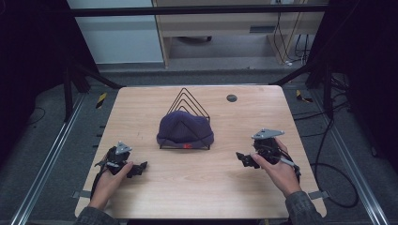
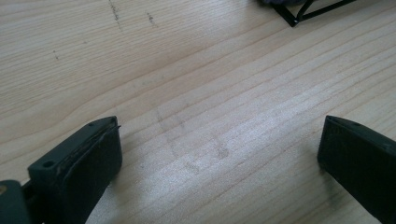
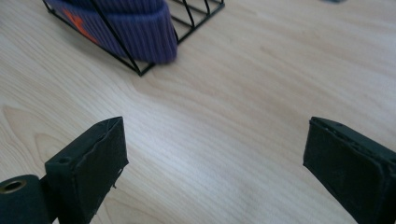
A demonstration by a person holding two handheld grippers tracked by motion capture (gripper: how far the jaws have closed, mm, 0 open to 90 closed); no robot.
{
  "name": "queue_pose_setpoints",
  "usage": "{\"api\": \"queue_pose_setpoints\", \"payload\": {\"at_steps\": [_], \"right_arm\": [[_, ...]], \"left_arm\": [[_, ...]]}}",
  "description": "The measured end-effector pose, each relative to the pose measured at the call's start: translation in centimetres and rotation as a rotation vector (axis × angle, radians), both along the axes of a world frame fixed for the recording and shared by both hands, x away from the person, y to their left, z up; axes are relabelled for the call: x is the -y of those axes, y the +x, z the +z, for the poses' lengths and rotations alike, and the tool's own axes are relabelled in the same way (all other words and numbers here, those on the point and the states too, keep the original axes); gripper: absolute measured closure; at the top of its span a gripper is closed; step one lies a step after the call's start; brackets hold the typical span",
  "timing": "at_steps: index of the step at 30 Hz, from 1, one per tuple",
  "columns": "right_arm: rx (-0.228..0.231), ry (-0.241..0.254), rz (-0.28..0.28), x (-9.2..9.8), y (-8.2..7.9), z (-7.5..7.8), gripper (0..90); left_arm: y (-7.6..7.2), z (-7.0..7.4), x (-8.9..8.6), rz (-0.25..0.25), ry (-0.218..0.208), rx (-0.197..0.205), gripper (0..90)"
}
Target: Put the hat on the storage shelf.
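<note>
A purple knit hat (image 1: 185, 130) with a small red tag is draped over a black wire rack (image 1: 188, 101) in the middle of the wooden table (image 1: 197, 187). My left gripper (image 1: 136, 169) rests low on the table at the front left, jaws wide open over bare wood (image 2: 219, 140). My right gripper (image 1: 244, 159) sits at the front right, also open, nothing between its jaws (image 3: 215, 154). In the right gripper view the hat (image 3: 135, 28) and rack (image 3: 196, 18) lie ahead to the upper left. A corner of the rack (image 2: 299, 14) shows in the left gripper view.
A small dark round disc (image 1: 231, 98) is set in the table near its far right edge. Black frame posts and cables stand around the table on the grey floor. Bare wood lies between the two grippers in front of the rack.
</note>
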State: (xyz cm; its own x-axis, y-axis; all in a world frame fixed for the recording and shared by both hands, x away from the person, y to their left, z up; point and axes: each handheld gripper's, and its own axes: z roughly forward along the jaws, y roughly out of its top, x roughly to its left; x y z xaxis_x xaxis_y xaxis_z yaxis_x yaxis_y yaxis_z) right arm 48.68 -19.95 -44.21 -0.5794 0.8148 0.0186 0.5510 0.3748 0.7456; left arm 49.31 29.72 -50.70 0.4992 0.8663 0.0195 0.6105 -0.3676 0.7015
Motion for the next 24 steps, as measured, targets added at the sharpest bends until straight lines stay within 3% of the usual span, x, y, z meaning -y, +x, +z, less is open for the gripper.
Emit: {"api": "queue_pose_setpoints", "payload": {"at_steps": [18,24], "right_arm": [[-0.09,0.017,-0.06,2.0,-0.9,-4.8,6.7],[-0.101,0.014,-0.073,2.6,-1.1,-5.4,6.7]], "left_arm": [[0.0,0.0,0.1,0.004,-0.001,0.003,0.0],[0.0,0.0,0.1,0.004,-0.001,0.003,0.0]]}}
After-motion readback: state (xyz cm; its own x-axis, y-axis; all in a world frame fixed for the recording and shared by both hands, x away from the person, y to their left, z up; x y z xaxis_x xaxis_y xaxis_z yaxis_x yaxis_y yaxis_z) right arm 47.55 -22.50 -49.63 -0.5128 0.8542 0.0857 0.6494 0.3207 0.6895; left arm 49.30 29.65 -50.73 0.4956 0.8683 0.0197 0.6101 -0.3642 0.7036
